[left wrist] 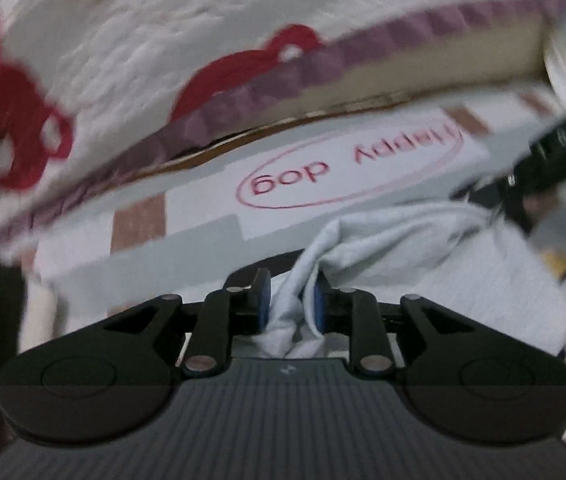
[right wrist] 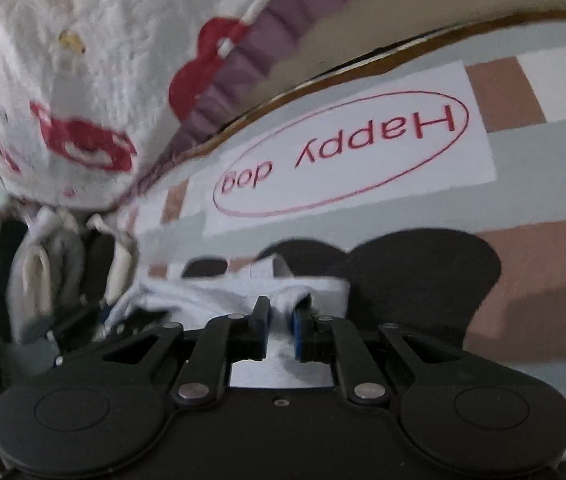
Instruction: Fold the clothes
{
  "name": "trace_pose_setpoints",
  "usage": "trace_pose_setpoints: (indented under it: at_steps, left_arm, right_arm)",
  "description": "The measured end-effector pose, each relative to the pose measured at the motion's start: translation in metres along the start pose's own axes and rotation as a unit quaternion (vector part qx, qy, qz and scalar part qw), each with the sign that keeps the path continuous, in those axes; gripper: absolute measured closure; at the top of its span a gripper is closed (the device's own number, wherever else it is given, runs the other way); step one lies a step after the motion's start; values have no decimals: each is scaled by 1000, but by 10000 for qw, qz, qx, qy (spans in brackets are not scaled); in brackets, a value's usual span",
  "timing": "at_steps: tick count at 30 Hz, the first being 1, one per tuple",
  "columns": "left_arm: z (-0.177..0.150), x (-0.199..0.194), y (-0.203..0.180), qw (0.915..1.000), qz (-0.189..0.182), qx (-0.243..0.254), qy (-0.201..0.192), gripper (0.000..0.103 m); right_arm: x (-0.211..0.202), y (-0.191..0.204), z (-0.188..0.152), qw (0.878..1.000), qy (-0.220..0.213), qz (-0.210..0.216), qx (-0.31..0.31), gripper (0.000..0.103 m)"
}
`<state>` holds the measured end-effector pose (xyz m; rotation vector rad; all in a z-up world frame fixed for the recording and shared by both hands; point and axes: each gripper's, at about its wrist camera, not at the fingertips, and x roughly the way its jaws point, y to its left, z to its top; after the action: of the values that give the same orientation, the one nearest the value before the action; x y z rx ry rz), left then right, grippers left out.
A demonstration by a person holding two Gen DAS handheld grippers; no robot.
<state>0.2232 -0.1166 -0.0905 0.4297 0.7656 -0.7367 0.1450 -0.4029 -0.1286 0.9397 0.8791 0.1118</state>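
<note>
Pale soft cloth (left wrist: 363, 248) bunched, pinched by left tongs (left wrist: 287, 304) and right tongs (right wrist: 280, 332), checked mat (right wrist: 523, 152) beneath

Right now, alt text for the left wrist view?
The left hand-held gripper is shut on a bunch of pale grey garment above a patchwork sheet printed "Happy dog". A white blanket with red shapes fills the top.

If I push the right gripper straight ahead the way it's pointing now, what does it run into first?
The right gripper is already shut on the pale garment, so it would push that first. Beyond it lies the patterned sheet with its "Happy dog" print; depth is unclear.
</note>
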Motion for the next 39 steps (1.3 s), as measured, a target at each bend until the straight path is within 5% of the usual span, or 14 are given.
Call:
trace_pose_setpoints:
  at_steps: [2, 4, 6, 9, 12, 15, 18, 22, 27, 30, 31, 34, 39]
  left_arm:
    - [-6, -14, 7, 9997, 136, -113, -166, 67]
    - [-12, -32, 20, 9981, 222, -362, -437, 63]
    - [-18, -54, 36, 9939, 190, -721, -817, 63]
    - [-29, -89, 60, 9788, -360, -1357, -1492, 54]
    - [-43, -94, 61, 9790, -677, -1490, -1211, 51]
    - [-56, -68, 63, 9803, -612, -1790, -569, 53]
    - [-67, -35, 65, 9784, -434, -2014, 169, 51]
    - [-80, -24, 73, 9685, -497, -2439, 109, 46]
    - [-78, -24, 77, 9677, -325, -2501, -83, 44]
    - [-78, -22, 72, 9688, -452, -2428, -180, 60]
    - [-78, -22, 74, 9653, -616, -2532, -187, 80]
    - [-78, -23, 83, 9549, -922, -2818, -173, 81]
    - [-80, -23, 88, 9524, -1033, -2849, -342, 84]
  right_arm:
    - [-6, 0, -8, 9992, -210, 318, 152, 80]
    - [-18, 4, -18, 9973, -488, 552, 76, 52]
    - [-32, 6, -28, 9945, -802, 678, -48, 50]
    - [-41, 8, -42, 9944, -855, 306, -531, 50]
    - [-48, 9, -60, 9927, -762, 19, -932, 50]
    - [-48, 8, -68, 9916, -719, 8, -1071, 50]
    - [-41, 11, -68, 9910, -550, 223, -1199, 63]
    - [-26, 15, -73, 9899, -188, -136, -1398, 63]
    - [-21, 15, -75, 9907, -85, -323, -1318, 62]
    - [-16, 20, -70, 9908, -56, -357, -1307, 60]
    - [-15, 22, -68, 9912, -64, -353, -1274, 60]
    - [-9, 28, -65, 9915, -224, -503, -1177, 57]
    - [10, 28, -63, 9944, -508, -687, -621, 49]
